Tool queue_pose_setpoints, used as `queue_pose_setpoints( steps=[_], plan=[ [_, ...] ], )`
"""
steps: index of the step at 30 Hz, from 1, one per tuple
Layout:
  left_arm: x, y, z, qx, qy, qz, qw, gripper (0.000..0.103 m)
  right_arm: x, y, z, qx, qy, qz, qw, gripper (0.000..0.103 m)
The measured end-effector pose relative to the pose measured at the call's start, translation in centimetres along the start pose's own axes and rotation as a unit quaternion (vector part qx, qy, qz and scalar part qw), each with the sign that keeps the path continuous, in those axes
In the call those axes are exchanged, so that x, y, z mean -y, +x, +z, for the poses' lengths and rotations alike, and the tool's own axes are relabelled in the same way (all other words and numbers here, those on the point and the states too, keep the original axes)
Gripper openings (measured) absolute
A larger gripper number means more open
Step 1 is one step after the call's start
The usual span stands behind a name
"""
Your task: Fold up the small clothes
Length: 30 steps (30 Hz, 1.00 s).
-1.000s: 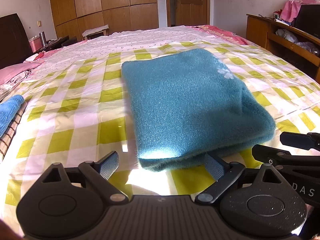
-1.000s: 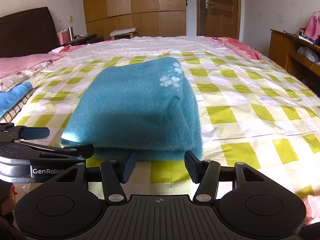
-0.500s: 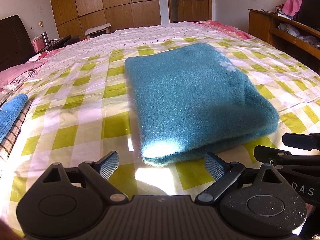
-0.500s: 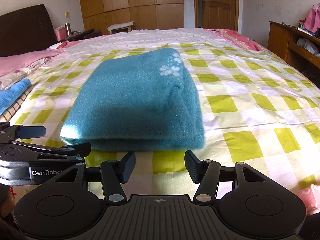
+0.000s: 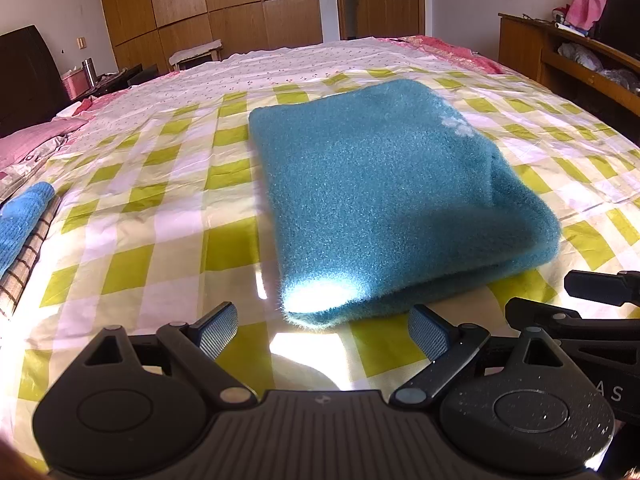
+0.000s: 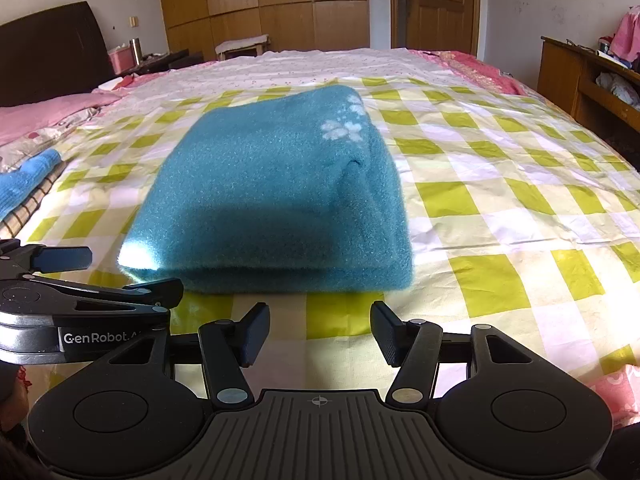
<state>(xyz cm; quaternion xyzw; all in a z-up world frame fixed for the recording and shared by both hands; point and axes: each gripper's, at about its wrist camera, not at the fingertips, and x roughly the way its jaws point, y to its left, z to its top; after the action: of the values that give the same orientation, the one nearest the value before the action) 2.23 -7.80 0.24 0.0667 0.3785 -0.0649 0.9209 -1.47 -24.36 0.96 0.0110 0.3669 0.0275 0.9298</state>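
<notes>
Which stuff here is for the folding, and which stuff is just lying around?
For the folding:
- teal fleece garment, already folded on the checked bedsheet
- left gripper, open
- right gripper, open

Just lying about:
- blue towel
- pink pillow
- metal flask
- pink clothes

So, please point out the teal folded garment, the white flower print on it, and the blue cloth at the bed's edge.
teal folded garment (image 6: pixel 264 200): right wrist view, its top face.
white flower print (image 6: pixel 344 128): right wrist view, the petals.
blue cloth (image 5: pixel 22 220): left wrist view, its upper surface.
</notes>
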Motion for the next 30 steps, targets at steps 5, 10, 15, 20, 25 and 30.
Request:
queue_pose_setpoints(
  steps=[5, 10, 15, 20, 25, 30],
  plan=[
    [-0.08, 0.02, 0.03, 0.0, -0.002, 0.0, 1.0, 0.098, 0.1, 0.02, 0.06, 0.0, 0.003, 0.001, 1.0, 0.056],
    [-0.06, 0.14, 0.02, -0.003, -0.002, 0.0, 1.0, 0.098, 0.13, 0.09, 0.06, -0.001, 0.002, -0.001, 1.0, 0.057],
    [0.11, 0.13, -0.05, -0.002, 0.002, 0.004, 1.0, 0.098, 0.23, 0.23, 0.02, -0.006, 0.004, 0.001, 1.0, 0.057],
    [0.16, 0.08, -0.1, 0.0, 0.004, 0.006, 1.0, 0.098, 0.5, 0.33, 0.05, -0.01, 0.01, 0.001, 1.0, 0.057],
    [0.32, 0.1, -0.25, -0.003, 0.009, 0.005, 0.9999, 0.098, 0.76, 0.45, 0.11, -0.012, 0.02, 0.002, 1.0, 0.057],
    [0.33, 0.11, -0.25, -0.002, 0.01, 0.006, 0.9999, 0.098, 0.71, 0.46, 0.04, -0.013, 0.02, 0.003, 1.0, 0.057]
  ],
)
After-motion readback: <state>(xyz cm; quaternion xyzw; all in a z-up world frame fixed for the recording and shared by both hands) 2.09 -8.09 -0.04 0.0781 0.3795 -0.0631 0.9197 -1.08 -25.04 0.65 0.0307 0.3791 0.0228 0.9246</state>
